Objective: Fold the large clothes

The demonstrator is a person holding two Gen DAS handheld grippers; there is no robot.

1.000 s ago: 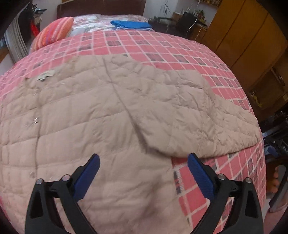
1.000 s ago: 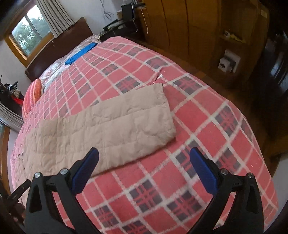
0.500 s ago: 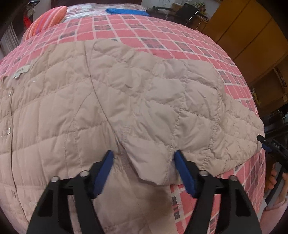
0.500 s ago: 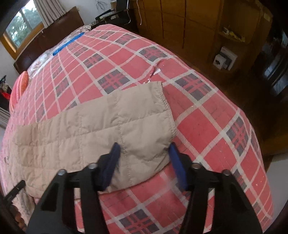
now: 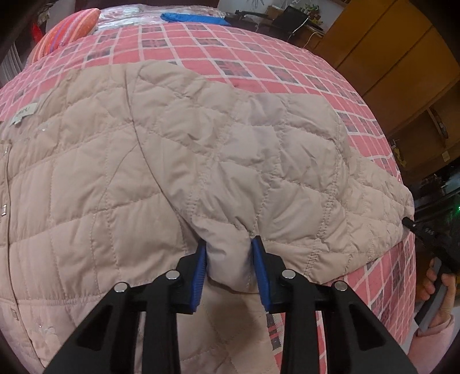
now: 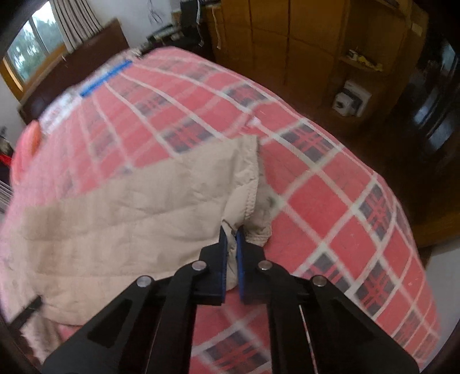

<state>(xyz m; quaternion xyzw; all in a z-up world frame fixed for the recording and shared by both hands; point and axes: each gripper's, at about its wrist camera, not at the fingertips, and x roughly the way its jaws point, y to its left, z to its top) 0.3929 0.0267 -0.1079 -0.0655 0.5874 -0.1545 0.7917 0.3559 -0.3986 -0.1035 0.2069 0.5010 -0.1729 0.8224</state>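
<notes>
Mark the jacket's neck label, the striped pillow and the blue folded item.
neck label (image 5: 25,113): left wrist view, label centre.
striped pillow (image 5: 67,30): left wrist view, pillow's upper face.
blue folded item (image 5: 195,18): left wrist view, top surface.

The left gripper (image 5: 228,266) has black angular arms with triangular cut-outs, round silver pivot screws and blue ribbed pads (image 5: 199,276) on its fingers. The right gripper (image 6: 231,260) is built alike: black frame, silver screws, blue pads (image 6: 241,267). The person's hand (image 5: 440,283) emerges from a pale pink sleeve (image 5: 431,348).

Home bedroom: bed w/ plaid cover (image 5: 258,54), pillow (image 5: 66,31), wood wardrobes (image 6: 287,43), curtained window (image 6: 31,49).
</notes>
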